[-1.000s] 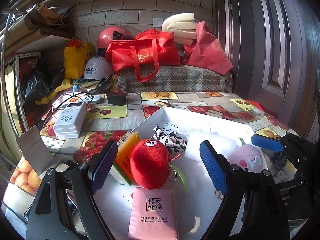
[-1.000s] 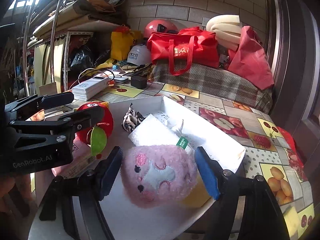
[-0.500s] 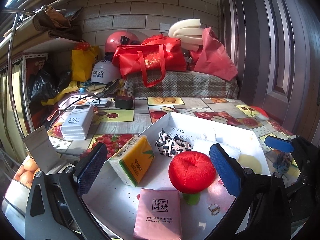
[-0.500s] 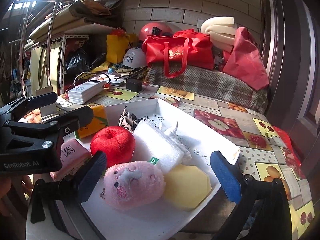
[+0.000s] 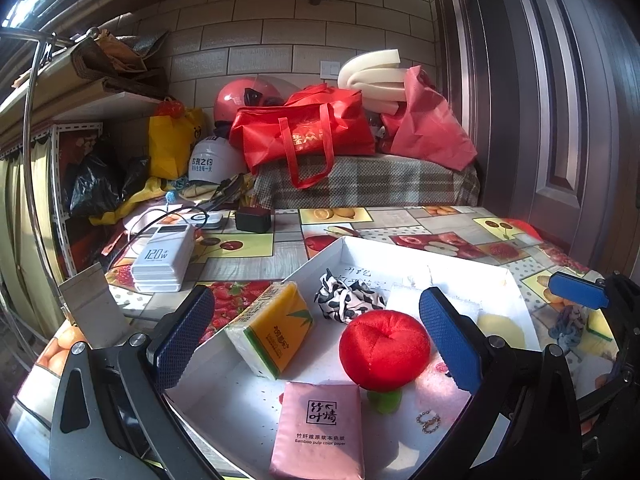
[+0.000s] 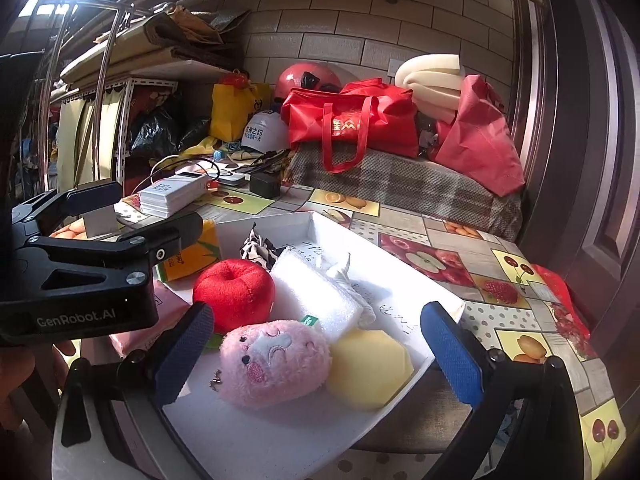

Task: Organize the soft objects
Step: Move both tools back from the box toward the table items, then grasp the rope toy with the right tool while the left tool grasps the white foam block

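Note:
A white tray (image 5: 424, 250) sits on the fruit-print tablecloth and holds soft things. My left gripper (image 5: 316, 340) is open, low over the tray's near side. A red apple plush (image 5: 384, 346) lies free between its pads, with a yellow tissue pack (image 5: 272, 330), a pink tissue pack (image 5: 318, 424) and a black-and-white scrunchie (image 5: 346, 296) around it. My right gripper (image 6: 316, 356) is open too. A pink plush (image 6: 276, 362) rests untouched between its pads, beside a yellow sponge (image 6: 370, 368) and a white cloth (image 6: 316, 296). The red apple plush (image 6: 234, 294) lies just behind.
A white power bank (image 5: 164, 260) with cables, a black adapter (image 5: 252, 219) and a white card (image 5: 94, 304) lie left of the tray. Behind stand a plaid-covered bench with a red bag (image 5: 304, 136), helmets and foam. A door is on the right, metal shelving on the left.
Both grippers opened wide and drew back a little. The red plush left the left gripper and the pink plush left the right one; both now lie in the tray.

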`<action>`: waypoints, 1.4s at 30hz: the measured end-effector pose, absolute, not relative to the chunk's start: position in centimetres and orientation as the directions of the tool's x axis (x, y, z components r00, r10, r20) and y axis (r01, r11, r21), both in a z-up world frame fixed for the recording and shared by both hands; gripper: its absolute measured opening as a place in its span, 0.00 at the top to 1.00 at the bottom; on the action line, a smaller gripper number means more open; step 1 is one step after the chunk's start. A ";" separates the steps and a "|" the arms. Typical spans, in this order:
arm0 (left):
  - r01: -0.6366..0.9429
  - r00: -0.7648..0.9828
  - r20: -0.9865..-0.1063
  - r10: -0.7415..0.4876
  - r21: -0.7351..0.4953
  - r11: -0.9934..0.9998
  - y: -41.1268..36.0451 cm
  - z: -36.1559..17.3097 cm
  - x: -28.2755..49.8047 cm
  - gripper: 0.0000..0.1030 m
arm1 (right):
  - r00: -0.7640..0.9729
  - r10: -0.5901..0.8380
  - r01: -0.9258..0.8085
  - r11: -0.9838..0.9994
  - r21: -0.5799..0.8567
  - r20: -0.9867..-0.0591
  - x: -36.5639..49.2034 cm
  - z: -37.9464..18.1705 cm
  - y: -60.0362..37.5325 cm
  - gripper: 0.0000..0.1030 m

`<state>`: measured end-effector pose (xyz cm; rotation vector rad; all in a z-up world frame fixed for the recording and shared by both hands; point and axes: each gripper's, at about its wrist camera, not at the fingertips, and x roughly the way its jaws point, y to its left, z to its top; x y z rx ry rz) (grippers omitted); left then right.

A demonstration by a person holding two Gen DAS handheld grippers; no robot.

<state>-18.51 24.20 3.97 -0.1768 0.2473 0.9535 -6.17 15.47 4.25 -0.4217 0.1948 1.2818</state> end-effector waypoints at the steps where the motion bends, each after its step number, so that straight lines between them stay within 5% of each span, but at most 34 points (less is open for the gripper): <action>1: -0.822 0.553 -0.290 0.781 -0.041 0.567 24.1 4.0 -18.5 0.00 | 0.283 0.887 -0.954 0.223 -0.199 -0.365 -6.3 4.3 15.2 0.00; 24: -0.704 0.673 -0.314 0.670 0.004 0.710 18.2 3.9 -16.6 0.00 | 0.297 0.871 -0.955 0.270 -0.123 -0.392 -1.0 4.1 5.9 0.00; 34: -0.447 0.812 -0.401 0.423 0.037 0.894 12.1 3.7 -11.7 0.00 | 0.311 0.754 -0.946 0.305 -0.111 -0.578 6.1 2.5 0.1 0.00; 42: -0.258 0.784 -0.564 0.261 0.087 0.962 8.1 2.3 -5.5 0.00 | 0.167 0.691 -0.984 0.166 -0.071 -0.703 5.8 0.8 1.6 0.04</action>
